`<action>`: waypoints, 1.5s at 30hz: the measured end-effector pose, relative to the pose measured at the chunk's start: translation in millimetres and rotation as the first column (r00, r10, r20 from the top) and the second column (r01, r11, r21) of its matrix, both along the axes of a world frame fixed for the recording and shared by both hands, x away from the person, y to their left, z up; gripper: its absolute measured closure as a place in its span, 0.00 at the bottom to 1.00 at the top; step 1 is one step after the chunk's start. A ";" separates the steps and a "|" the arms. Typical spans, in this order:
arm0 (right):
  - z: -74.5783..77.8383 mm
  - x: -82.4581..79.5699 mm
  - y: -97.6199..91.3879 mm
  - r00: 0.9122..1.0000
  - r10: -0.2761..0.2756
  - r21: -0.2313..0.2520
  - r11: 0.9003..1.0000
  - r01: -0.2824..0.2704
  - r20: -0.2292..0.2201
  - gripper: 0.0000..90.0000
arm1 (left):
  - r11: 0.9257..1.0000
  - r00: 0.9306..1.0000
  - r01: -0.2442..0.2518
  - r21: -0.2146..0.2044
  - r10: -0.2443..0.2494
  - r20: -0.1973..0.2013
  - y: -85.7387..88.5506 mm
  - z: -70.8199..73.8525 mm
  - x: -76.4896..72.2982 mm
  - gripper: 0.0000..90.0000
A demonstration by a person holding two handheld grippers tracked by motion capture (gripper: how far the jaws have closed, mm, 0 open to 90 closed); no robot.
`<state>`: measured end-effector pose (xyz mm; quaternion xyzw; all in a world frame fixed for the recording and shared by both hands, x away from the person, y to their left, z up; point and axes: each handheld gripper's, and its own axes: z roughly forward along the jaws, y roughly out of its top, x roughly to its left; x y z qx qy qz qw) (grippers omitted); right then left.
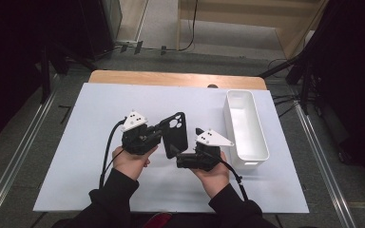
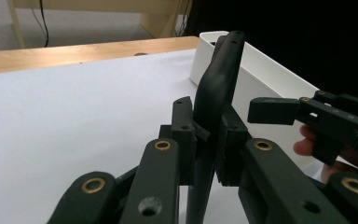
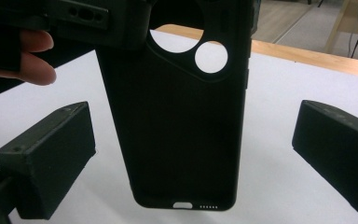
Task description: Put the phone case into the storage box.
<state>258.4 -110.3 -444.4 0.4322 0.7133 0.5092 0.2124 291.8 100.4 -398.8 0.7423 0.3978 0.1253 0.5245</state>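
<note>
The left gripper [image 2: 204,140] is clamped on the edge of a matte black phone case [image 2: 216,88], held up above the white table [image 1: 95,137]. The case is a thin, smooth shell with round camera holes near its top end. The right gripper [image 3: 193,158] stands wide open, its blocky pads [image 3: 51,154] either side of the case, not touching. In the high view a long white plastic bin [image 1: 247,124] lies just right of the hands, with bare tabletop to the left

Black phone case [image 1: 176,133], white bin [image 1: 245,126], white table [image 1: 90,137]
</note>
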 end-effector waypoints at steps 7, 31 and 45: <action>-1.3 2.1 4.4 1.000 0.002 -0.017 1.000 -0.002 -0.002 0.00 | 1.000 1.000 0.004 -0.006 -0.004 -0.013 -2.8 0.2 -1.3 0.89; 2.5 12.1 13.0 1.000 -0.001 -0.032 0.999 0.001 0.014 0.02 | 0.999 0.999 0.032 -0.016 -0.032 -0.021 -14.0 -1.4 -10.2 0.89; 4.7 11.6 11.9 1.000 0.026 -0.043 0.999 -0.025 0.011 0.14 | 0.999 0.999 0.027 -0.020 -0.027 -0.021 -13.2 -1.2 -10.1 0.88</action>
